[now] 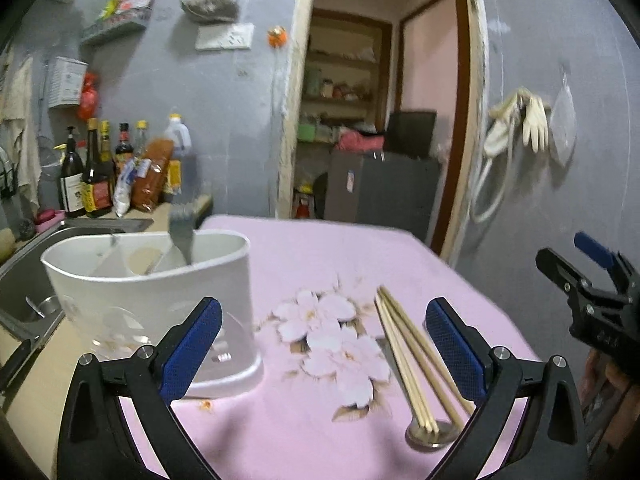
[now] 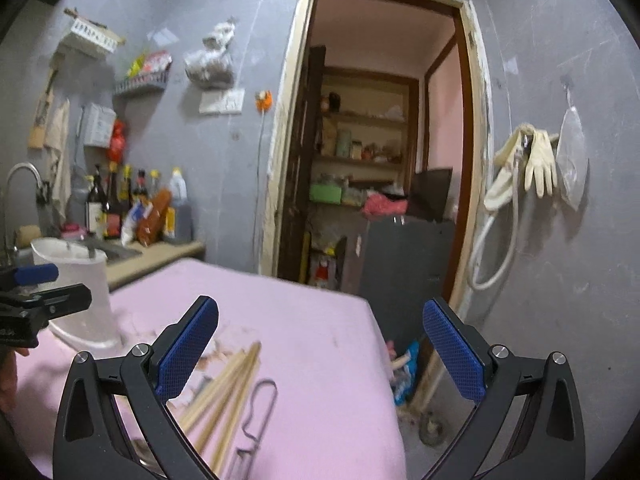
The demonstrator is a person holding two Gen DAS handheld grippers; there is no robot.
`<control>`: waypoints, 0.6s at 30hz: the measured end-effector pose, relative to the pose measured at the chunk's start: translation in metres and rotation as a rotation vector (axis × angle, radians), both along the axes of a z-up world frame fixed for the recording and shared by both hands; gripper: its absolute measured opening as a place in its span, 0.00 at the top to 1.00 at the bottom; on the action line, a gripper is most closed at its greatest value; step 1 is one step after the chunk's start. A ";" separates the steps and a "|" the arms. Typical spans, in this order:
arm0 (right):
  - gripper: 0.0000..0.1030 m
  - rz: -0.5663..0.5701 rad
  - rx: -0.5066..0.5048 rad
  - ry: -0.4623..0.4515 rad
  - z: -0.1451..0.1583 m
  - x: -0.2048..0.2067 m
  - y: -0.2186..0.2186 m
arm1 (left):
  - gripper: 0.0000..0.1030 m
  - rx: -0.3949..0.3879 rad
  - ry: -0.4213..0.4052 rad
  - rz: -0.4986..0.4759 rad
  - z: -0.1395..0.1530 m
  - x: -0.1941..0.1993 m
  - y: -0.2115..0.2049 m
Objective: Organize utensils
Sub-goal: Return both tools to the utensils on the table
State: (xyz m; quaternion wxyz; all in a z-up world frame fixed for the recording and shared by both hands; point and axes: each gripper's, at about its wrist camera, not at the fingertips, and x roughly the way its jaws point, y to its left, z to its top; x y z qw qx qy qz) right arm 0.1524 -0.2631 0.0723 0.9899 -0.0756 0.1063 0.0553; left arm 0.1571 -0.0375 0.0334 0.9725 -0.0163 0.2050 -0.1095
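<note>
Both pairs of fingers are spread wide and nothing is held between them. The left gripper (image 1: 324,344) is poised above the pink-clothed worktop (image 1: 320,248), between the white utensil holder (image 1: 160,304), in which a fork (image 1: 182,232) is stood, and the wooden chopsticks (image 1: 408,352) laid over a spoon (image 1: 430,436). The right gripper (image 2: 320,346) is seen above the chopsticks, with a wire utensil (image 2: 260,412) lying beside them.

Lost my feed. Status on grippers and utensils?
Left gripper and right gripper open, both empty. Fork in white holder; chopsticks loose on pink tablecloth, over a spoon. Nothing blocking.
</note>
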 end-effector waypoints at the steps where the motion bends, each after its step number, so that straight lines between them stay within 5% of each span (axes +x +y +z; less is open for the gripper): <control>1: 0.00 0.004 0.004 0.028 -0.003 0.004 -0.002 | 0.03 0.011 0.018 -0.009 -0.003 0.003 -0.003; 8: 0.05 0.049 0.016 0.179 -0.019 0.023 -0.007 | 0.03 0.028 0.159 -0.066 -0.024 0.024 -0.014; 13: 0.22 0.076 0.005 0.290 -0.032 0.038 -0.005 | 0.04 0.018 0.247 -0.100 -0.035 0.037 -0.017; 18: 0.41 0.116 -0.004 0.417 -0.048 0.057 -0.003 | 0.23 0.038 0.328 -0.155 -0.045 0.051 -0.028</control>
